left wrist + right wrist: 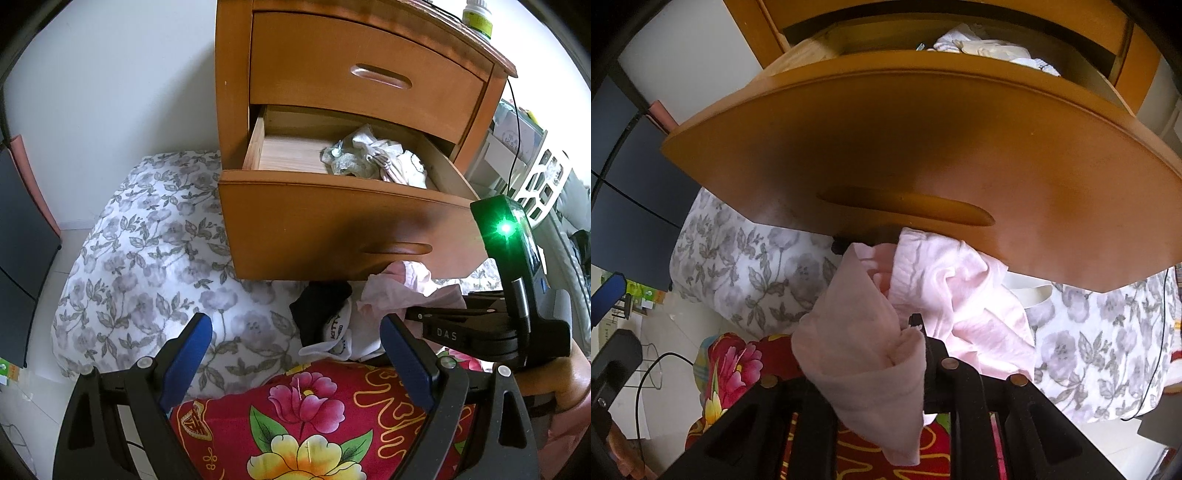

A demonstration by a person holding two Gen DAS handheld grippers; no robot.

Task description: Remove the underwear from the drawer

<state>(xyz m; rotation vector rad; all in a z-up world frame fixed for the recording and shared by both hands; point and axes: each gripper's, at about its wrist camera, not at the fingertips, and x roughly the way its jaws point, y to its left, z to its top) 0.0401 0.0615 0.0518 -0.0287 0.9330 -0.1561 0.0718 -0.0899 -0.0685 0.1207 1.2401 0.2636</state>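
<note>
The wooden nightstand's lower drawer stands pulled out. Light crumpled underwear lies at its right side. Below the drawer front, my right gripper is shut on pink underwear. The cloth drapes over and hides its left finger. In the left wrist view the right gripper comes in from the right with the same pink underwear. Black and white garments lie on the bed beside it. My left gripper hangs open over the bed with nothing between its blue pads.
The upper drawer is shut, and a bottle stands on the nightstand top. A grey-flowered pillow and a red flowered blanket cover the bed. A white basket and a black cable are at the right.
</note>
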